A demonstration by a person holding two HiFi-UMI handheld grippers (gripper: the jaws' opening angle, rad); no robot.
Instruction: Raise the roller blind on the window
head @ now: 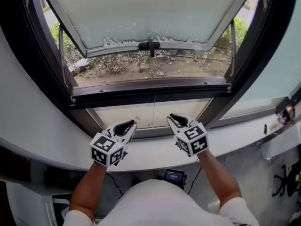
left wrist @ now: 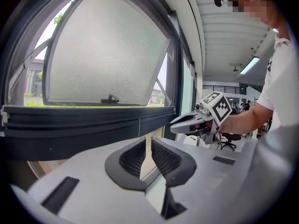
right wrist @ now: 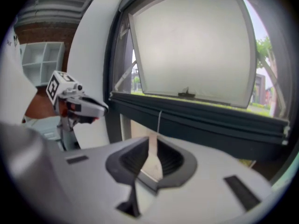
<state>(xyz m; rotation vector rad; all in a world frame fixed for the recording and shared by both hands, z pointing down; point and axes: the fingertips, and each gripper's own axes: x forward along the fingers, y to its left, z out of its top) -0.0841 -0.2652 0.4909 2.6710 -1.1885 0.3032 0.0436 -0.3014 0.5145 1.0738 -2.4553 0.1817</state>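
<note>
Shelving [right wrist: 37,55], white with open cubbies whose contents cannot be made out, stands far left of the sash [head: 150,13] and shows only in the right gripper view. Left gripper [head: 128,125] sits below the sash's left half, claw pressed together with nothing in it; its cube [head: 107,149] bears black-and-white square markers. What looks like the blind [head: 150,116], a beige sheet, lies straight below the sash under the dark frame bar [head: 150,91], with a thin cord [right wrist: 160,120] hanging in front of it. Right gripper [head: 175,119] sits below the sash's right half, claw likewise pressed together and empty. Only the head view shows soil [head: 178,69] under the sash; only the left gripper view shows a chair [left wrist: 227,141] to the sash's right.
</note>
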